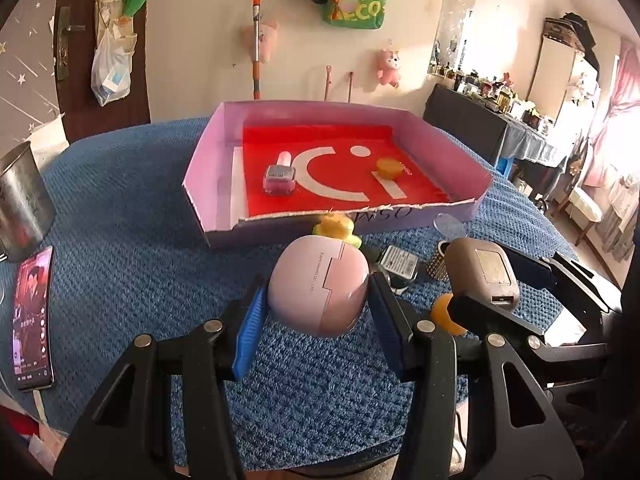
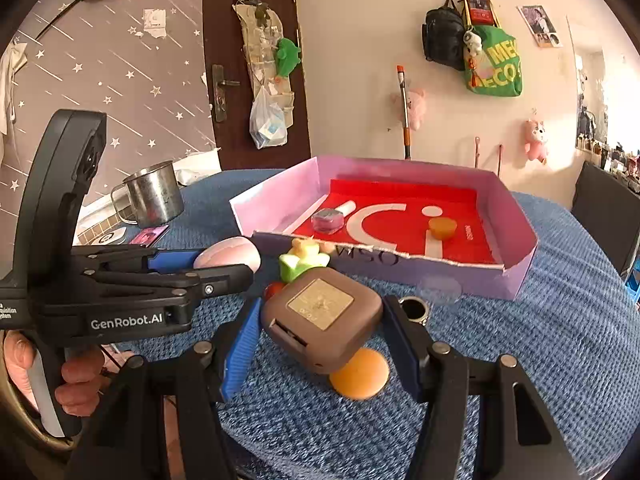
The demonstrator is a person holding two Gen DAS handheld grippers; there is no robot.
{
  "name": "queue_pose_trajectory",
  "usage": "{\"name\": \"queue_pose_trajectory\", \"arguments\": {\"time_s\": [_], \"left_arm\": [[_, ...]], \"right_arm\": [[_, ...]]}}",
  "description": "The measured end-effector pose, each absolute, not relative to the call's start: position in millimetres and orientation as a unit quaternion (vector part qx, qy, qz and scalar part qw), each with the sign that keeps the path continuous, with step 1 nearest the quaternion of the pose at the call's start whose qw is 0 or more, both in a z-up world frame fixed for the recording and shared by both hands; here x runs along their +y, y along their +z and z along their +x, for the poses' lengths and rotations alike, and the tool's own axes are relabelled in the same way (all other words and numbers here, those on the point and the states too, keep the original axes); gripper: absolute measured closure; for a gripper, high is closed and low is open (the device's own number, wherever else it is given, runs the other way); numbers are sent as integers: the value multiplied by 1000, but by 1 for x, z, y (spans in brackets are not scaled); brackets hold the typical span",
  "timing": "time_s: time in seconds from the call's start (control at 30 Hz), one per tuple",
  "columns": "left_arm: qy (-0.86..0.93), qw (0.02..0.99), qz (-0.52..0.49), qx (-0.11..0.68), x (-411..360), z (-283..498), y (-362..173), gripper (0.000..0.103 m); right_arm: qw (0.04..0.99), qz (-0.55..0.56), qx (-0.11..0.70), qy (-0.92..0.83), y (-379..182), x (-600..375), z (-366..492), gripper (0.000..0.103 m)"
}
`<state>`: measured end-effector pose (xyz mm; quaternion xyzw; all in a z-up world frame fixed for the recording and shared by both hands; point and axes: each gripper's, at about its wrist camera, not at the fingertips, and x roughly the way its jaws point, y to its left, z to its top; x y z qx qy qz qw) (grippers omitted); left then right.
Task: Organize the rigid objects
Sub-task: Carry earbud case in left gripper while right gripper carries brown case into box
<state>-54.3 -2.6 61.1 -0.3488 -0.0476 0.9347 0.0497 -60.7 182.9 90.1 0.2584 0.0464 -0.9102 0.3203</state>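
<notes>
My left gripper (image 1: pixel 318 300) is shut on a pink earbud case (image 1: pixel 318 288), held above the blue mat in front of the pink box (image 1: pixel 208 160). My right gripper (image 2: pixel 320 320) is shut on a brown square case (image 2: pixel 322 316), also held above the mat; it shows at the right of the left wrist view (image 1: pixel 482 270). The box (image 2: pixel 272 200) has a red floor and holds a nail polish bottle (image 1: pixel 280 176) and a small orange cap (image 1: pixel 390 168). A yellow-green toy (image 2: pixel 304 260) stands by the box's near wall.
An orange disc (image 2: pixel 360 374), a metal ring (image 2: pixel 414 308) and a clear lid (image 2: pixel 440 290) lie on the mat near the box. A steel mug (image 2: pixel 154 196) and a phone (image 1: pixel 34 320) are at the left. A small labelled device (image 1: pixel 398 262) lies behind the pink case.
</notes>
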Motion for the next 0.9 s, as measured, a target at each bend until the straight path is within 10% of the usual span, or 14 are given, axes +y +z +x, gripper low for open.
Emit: {"name": "queue_pose_trajectory", "arguments": {"time_s": [0.9], "left_arm": [[943, 70, -325, -32, 9, -85, 85, 55]], "right_arm": [[315, 253, 40, -914, 109, 193, -102, 40]]}}
